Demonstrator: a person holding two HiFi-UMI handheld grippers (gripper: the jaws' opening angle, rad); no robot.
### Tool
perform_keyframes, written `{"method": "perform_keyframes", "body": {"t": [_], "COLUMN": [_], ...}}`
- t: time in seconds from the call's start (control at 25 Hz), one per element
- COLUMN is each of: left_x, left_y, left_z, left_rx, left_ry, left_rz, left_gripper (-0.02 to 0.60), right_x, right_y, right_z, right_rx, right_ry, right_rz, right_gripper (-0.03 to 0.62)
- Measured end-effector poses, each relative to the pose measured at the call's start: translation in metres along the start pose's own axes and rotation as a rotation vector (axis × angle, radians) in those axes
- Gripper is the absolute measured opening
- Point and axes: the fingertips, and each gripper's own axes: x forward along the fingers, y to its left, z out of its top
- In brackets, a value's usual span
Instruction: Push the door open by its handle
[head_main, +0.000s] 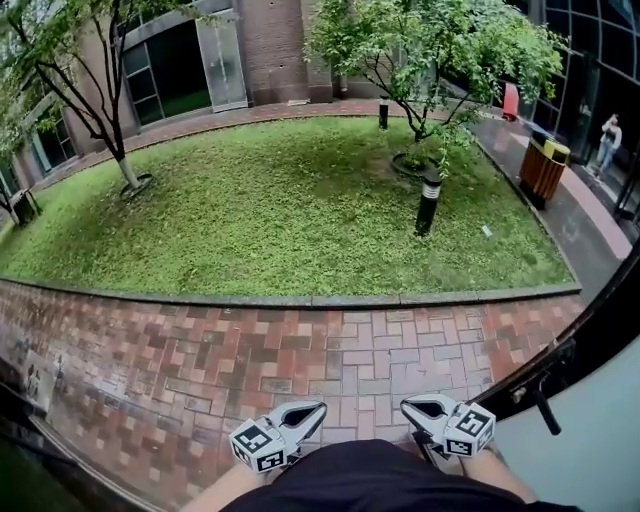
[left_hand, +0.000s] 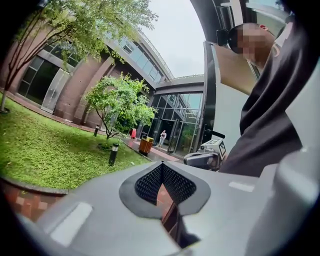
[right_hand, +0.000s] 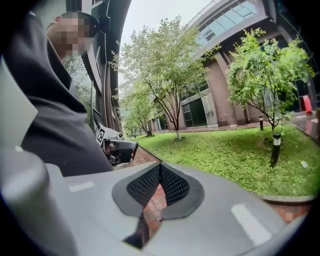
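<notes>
So the black-framed door (head_main: 592, 338) stands open on our right, its black lever handle (head_main: 543, 403) untouched; left gripper (head_main: 318, 408) and right gripper (head_main: 407, 406) rest by our waist, fingers together, empty, likely finished pushing.

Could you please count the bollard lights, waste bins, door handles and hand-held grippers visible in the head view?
Bollard lights: 2
Waste bin: 1
Door handle: 1
Hand-held grippers: 2
Total: 6
</notes>
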Motion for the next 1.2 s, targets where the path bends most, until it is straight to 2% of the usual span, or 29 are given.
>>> {"method": "perform_keyframes", "body": {"t": [0.16, 0.36, 0.52, 0.64, 0.76, 0.92, 1.04, 1.2], "left_x": [-0.006, -0.003, 0.0, -0.025, -0.063, -0.114, -0.13, -0.15], "left_y": [0.007, -0.022, -0.092, -0.158, -0.205, -0.255, -0.303, -0.379], "left_z": [-0.012, -0.017, -0.033, -0.049, -0.066, -0.068, -0.06, -0.055], "left_rx": [0.033, 0.079, 0.047, 0.035, 0.042, 0.019, 0.065, 0.182], "left_ry": [0.019, 0.014, -0.02, -0.012, 0.018, -0.005, -0.024, -0.021], "left_rz": [0.041, 0.142, 0.213, 0.293, 0.412, 0.576, 0.599, 0.56], "left_gripper": [0.0, 0.0, 0.0, 0.0, 0.0, 0.0, 0.0, 0.0], "right_x": [0.01, 0.015, -0.002, -0.008, -0.009, -0.009, -0.022, -0.061], "right_y": [-0.004, 0.024, 0.043, 0.043, 0.059, 0.118, 0.167, 0.232], "right_z": [0.002, -0.006, -0.041, -0.059, -0.074, -0.079, -0.063, -0.051], "right_rx": [-0.017, -0.077, -0.085, -0.044, -0.01, -0.059, -0.162, -0.221], "right_ry": [0.012, 0.058, 0.107, 0.134, 0.153, 0.178, 0.186, 0.145], "right_rz": [0.038, 0.194, 0.287, 0.301, 0.338, 0.488, 0.573, 0.597], "right_gripper": [0.001, 0.002, 0.002, 0.002, 0.002, 0.002, 0.002, 0.002]}}
